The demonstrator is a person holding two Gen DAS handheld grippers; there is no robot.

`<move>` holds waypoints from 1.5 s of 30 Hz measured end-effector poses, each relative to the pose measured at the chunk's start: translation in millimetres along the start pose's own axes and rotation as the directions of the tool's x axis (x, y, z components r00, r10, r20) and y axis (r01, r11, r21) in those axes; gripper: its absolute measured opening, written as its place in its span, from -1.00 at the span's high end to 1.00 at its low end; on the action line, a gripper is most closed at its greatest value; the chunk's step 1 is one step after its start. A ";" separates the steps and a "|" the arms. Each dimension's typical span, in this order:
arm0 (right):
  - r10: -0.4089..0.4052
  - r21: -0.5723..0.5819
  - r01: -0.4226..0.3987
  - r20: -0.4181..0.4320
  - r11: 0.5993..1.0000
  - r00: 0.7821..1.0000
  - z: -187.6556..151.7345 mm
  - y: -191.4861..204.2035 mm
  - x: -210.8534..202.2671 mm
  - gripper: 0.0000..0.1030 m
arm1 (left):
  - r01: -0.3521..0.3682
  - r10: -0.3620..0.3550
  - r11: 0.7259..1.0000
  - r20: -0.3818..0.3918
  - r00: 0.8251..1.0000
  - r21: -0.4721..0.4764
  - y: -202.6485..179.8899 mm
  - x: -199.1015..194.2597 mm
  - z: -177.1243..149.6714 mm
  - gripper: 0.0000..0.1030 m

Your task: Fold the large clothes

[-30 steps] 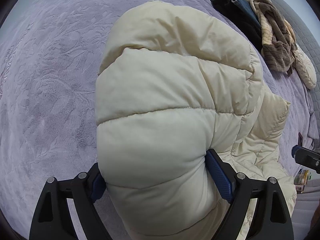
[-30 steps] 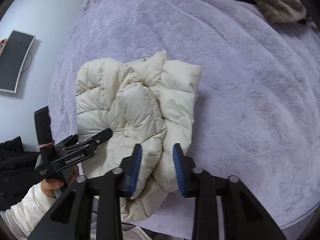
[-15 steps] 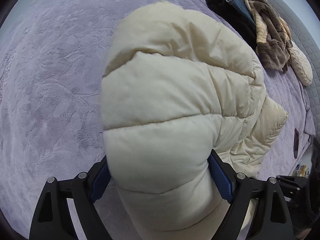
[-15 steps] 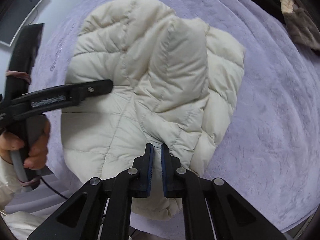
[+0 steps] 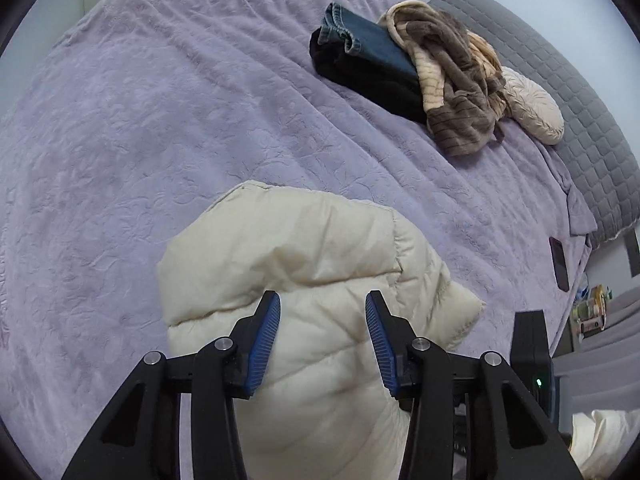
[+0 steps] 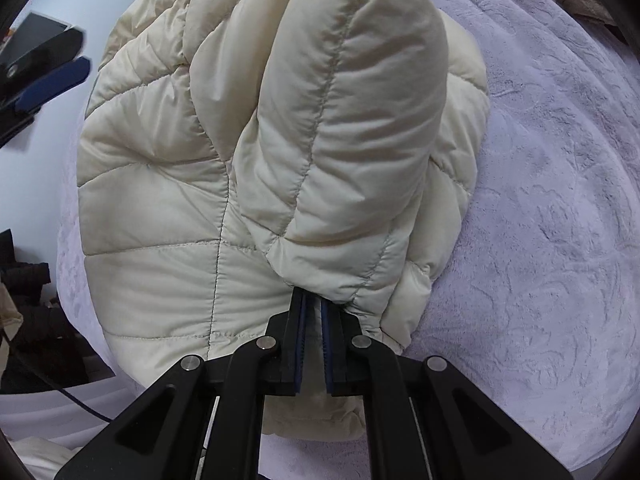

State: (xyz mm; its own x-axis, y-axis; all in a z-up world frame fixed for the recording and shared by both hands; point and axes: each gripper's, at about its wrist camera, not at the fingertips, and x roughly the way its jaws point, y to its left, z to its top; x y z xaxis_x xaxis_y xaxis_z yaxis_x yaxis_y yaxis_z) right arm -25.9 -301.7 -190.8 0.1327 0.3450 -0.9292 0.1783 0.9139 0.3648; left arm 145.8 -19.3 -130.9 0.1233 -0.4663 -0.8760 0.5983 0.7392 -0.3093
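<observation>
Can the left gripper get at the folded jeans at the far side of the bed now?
Probably yes. The left gripper is open and holds nothing, and only bare purple bedspread lies between the cream jacket below it and the jeans; a long reach forward seems needed.

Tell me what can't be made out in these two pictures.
- Left wrist view: near end of the cream quilted puffer jacket, cut off by the bottom edge.
- Right wrist view: what the right gripper pinches, buried under the jacket.
- Right wrist view: left gripper, blurred, cropped by the edge.

Puffer jacket [image 5: 304, 280] on bed [image 5: 160, 128], clothes pile [image 5: 404, 72] behind.
</observation>
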 end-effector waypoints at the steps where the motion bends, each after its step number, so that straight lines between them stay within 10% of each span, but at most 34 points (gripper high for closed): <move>1: 0.006 0.007 -0.006 0.001 1.000 1.000 -1.0 -3.3 0.9 0.89 | -0.004 0.003 1.000 -0.018 1.000 -0.023 2.5 15.4 4.7 0.09; 20: 0.174 0.137 -0.178 0.039 0.974 0.984 10.2 -73.3 17.2 0.91 | -0.017 0.009 0.995 -0.077 0.997 -0.102 24.3 104.0 2.9 0.09; 45: 0.116 0.146 -0.115 0.001 0.982 0.993 21.3 -57.7 -20.5 0.80 | -0.124 0.122 0.986 -0.017 0.992 -0.116 17.1 -3.1 -37.8 0.09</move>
State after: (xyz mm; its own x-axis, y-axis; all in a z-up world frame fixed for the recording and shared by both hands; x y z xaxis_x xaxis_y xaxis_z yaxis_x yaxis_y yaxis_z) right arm -18.1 -366.1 -191.5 0.1537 0.4488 -0.8803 0.3027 0.8267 0.4743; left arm 125.8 13.2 -147.4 0.1817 -0.3639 -0.9136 0.4826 0.8425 -0.2396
